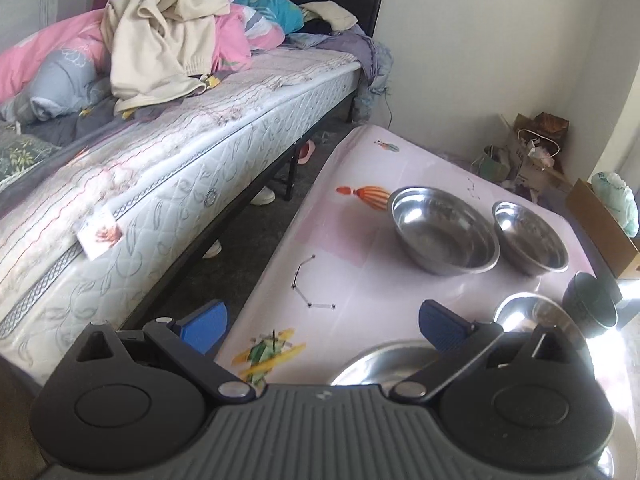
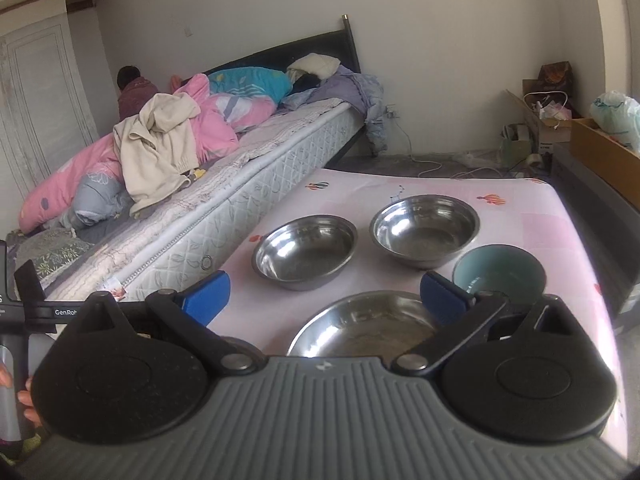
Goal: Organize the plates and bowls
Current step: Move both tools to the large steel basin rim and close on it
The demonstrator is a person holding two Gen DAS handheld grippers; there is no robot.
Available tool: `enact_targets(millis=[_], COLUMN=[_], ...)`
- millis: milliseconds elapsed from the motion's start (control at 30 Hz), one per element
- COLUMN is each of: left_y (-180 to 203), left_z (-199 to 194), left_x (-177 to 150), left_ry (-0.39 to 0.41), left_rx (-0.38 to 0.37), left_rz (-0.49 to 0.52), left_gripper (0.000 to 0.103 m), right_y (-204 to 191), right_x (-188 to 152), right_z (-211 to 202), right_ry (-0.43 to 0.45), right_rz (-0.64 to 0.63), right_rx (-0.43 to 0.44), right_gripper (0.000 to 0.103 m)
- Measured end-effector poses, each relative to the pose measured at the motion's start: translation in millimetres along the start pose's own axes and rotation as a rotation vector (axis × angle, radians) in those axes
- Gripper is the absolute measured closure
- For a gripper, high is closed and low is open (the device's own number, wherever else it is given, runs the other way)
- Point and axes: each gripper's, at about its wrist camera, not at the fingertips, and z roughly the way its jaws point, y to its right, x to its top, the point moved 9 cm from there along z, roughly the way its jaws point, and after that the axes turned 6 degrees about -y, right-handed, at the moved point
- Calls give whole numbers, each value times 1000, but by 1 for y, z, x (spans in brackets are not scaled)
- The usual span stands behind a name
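Both hand-held grippers, left [image 1: 322, 326] and right [image 2: 326, 294], are wide open and empty, so I'd nest the steel bowl [image 2: 306, 252] at 11 o'clock into the plate [image 2: 366, 326], pinching its near rim.

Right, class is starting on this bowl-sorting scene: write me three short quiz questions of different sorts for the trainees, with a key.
1. True or false: the right gripper is shut on a bowl.
2. Multiple choice: how many steel dishes stand on the pink table in the right wrist view? A) one B) three C) five
3. Fill in: the one dish that is not steel is the ____ bowl.

Key
1. False: its jaws stand open and hold nothing; the left gripper is open too.
2. B: the left steel bowl, the right steel bowl and the steel plate nearest the camera.
3. Teal.
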Motion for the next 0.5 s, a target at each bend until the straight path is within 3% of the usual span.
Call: enact_targets(millis=[100, 233, 400, 500], left_y=[2, 17, 34, 43], left_z=[24, 60, 114, 141], left_x=[27, 58, 79, 84], left_ry=[26, -1, -119, -170], left_rx=[-24, -45, -59, -77], left_rz=[5, 58, 75, 73], left_gripper=[1, 4, 4, 8], right_y=[3, 8, 20, 28], right_x=[20, 41, 52, 50], right_z=[34, 89, 166, 204], right_ry=[-21, -89, -219, -289], right_rz=[16, 36, 78, 100], right_rx=[32, 57, 43, 33], right_gripper=[3, 11, 38, 49])
